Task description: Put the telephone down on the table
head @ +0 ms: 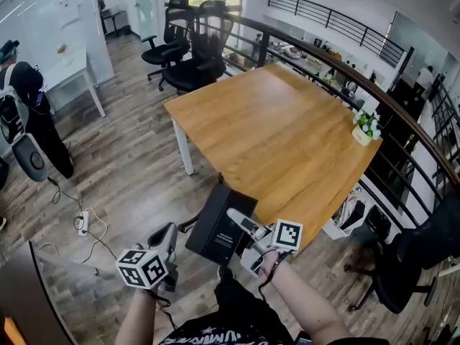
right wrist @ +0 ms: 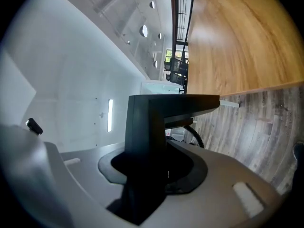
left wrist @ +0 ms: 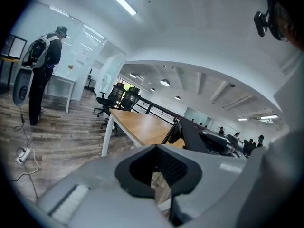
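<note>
The wooden counter [head: 287,131] is seen just ahead of the right gripper [head: 241,223], in which the black telephone [head: 215,230] is clamped on edge; the left gripper [head: 167,234] is nearly closed, empty.

Your right gripper [right wrist: 153,171] is clamped on the black telephone [right wrist: 147,127]. The telephone's body stands up between the grey jaws and fills the middle of the view. A dark cord [right wrist: 196,137] curves out just beside the body. Beyond lies the wooden table [right wrist: 237,37], with plank floor [right wrist: 266,132] along its edge and office chairs [right wrist: 175,71] far off.
</note>
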